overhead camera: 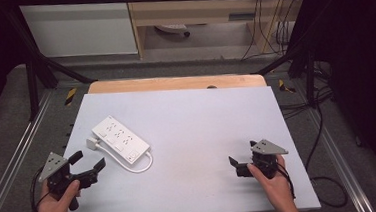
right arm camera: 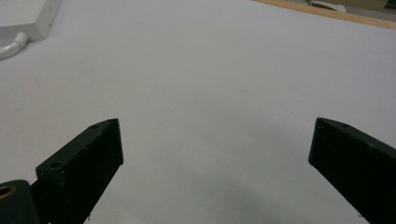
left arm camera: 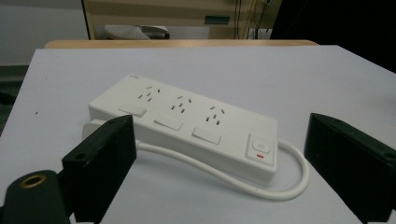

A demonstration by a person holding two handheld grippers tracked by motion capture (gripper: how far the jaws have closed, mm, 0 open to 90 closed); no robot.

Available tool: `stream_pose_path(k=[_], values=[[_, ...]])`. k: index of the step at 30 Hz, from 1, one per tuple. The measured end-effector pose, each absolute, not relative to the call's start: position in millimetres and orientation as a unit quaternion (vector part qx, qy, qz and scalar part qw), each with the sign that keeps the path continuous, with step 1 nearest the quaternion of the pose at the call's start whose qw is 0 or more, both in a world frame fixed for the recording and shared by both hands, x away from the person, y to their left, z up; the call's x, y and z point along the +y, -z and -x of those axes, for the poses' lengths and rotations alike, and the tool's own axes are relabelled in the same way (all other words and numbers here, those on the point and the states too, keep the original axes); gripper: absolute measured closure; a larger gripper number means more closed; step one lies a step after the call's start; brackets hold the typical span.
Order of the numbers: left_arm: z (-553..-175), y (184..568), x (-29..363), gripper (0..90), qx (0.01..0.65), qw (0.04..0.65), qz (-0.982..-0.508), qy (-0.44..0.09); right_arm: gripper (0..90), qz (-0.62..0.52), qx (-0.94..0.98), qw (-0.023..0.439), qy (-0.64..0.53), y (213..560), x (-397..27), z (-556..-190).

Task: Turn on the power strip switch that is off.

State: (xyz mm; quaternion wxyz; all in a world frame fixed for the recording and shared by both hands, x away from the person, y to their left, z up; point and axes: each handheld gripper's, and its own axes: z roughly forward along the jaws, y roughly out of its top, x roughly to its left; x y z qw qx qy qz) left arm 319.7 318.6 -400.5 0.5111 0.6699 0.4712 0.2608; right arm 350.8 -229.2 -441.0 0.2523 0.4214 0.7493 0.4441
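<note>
A white power strip (overhead camera: 120,139) with three sockets and a red-marked switch lies on the left half of the pale table (overhead camera: 201,115). Its white plug (overhead camera: 92,142) rests at its left side, and its cable (overhead camera: 144,165) loops round the near end. My left gripper (overhead camera: 88,160) is held open just before the strip, near the table's left front corner. In the left gripper view the power strip (left arm camera: 187,126) lies straight ahead between the wide-apart jaws of the left gripper (left arm camera: 223,125). My right gripper (overhead camera: 243,152) is open over bare table at the front right. In the right gripper view, beyond the right gripper (right arm camera: 218,128), a corner of the strip (right arm camera: 28,18) shows at top left.
A wooden strip (overhead camera: 174,83) borders the table's far edge. Black frame poles (overhead camera: 31,82) stand at both far corners. Cables (overhead camera: 323,126) trail on the floor to the right, and a wooden cabinet (overhead camera: 194,10) stands behind.
</note>
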Motion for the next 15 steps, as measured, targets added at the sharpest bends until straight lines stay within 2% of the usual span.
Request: stream_pose_path(k=[15], values=[[-348.3, 383.1, 303.9, 9.2, 0.453, 0.505, -0.691, -0.250, 3.3, -0.408, 0.758, 0.249, -0.443, 440.6, -227.3, -350.4]])
